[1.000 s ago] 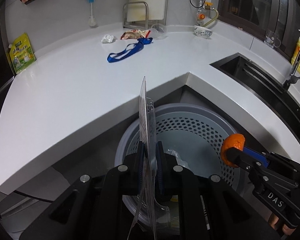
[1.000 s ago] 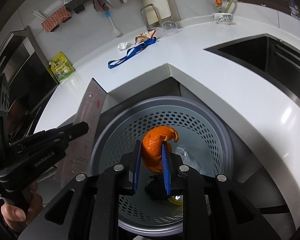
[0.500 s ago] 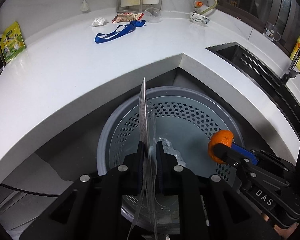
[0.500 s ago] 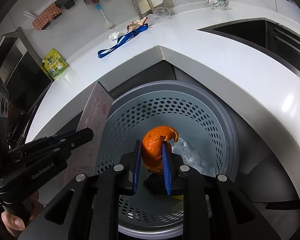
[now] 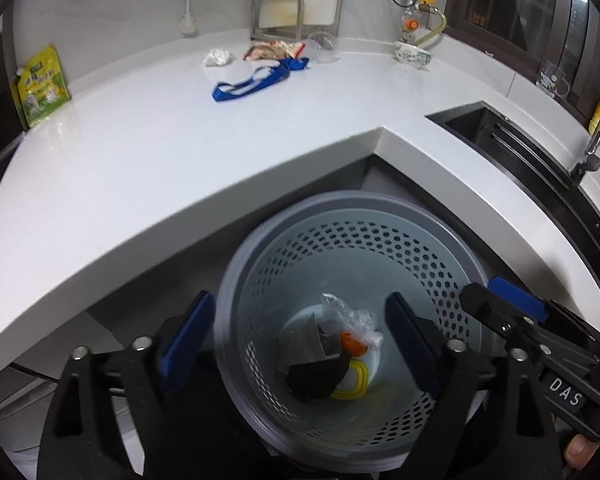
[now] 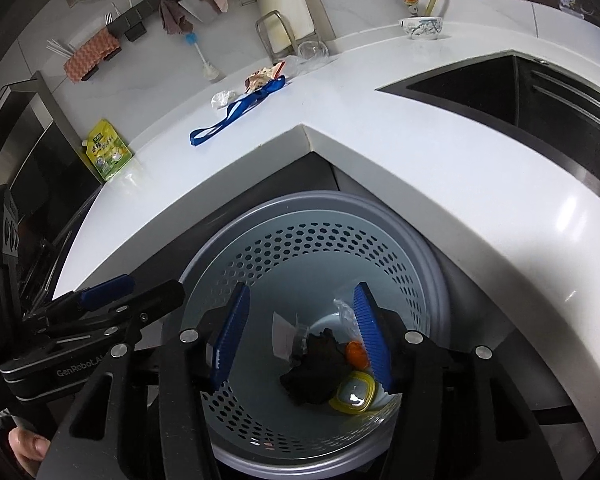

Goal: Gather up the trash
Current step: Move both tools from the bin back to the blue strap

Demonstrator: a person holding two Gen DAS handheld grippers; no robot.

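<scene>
Both tools, left tool [image 5: 296, 332] and right tool [image 6: 304, 334], gape empty over the bin [image 6: 396, 240] holding orange peel [image 6: 356, 352].

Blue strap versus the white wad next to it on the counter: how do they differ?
The blue strap is long, flat and looped, stretched across the counter; the white wad is small and crumpled into a ball. The strap's far end reaches the snack wrapper; the wad lies apart. Both remain uncollected.
</scene>
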